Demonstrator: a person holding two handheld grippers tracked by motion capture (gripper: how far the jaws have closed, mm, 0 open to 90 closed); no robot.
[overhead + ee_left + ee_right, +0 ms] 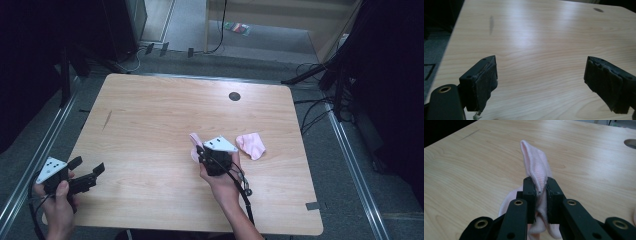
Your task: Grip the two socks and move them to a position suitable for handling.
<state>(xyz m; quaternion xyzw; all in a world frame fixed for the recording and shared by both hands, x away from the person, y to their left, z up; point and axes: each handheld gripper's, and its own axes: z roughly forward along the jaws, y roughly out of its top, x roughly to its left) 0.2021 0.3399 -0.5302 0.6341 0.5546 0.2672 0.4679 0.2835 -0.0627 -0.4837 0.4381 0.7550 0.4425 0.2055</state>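
Note:
My right gripper point(199, 149) is shut on a small pink sock point(535, 168) near the middle of the wooden table point(150, 115). The sock point(195, 146) stands up between the jaws, its free end pointing away, and its lower part hangs under them. A second pink sock point(251, 145) lies flat on the table just right of that hand. My left gripper point(87, 167) hovers open at the table's front left corner, and nothing lies between its padded fingertips point(485, 82).
A round cable hole point(234, 96) sits at the back of the table, right of centre. A dark streak point(107, 119) marks the wood at the left. Cables and stands crowd the floor at the right. A strip of grey tape point(312, 205) sticks to the front right corner.

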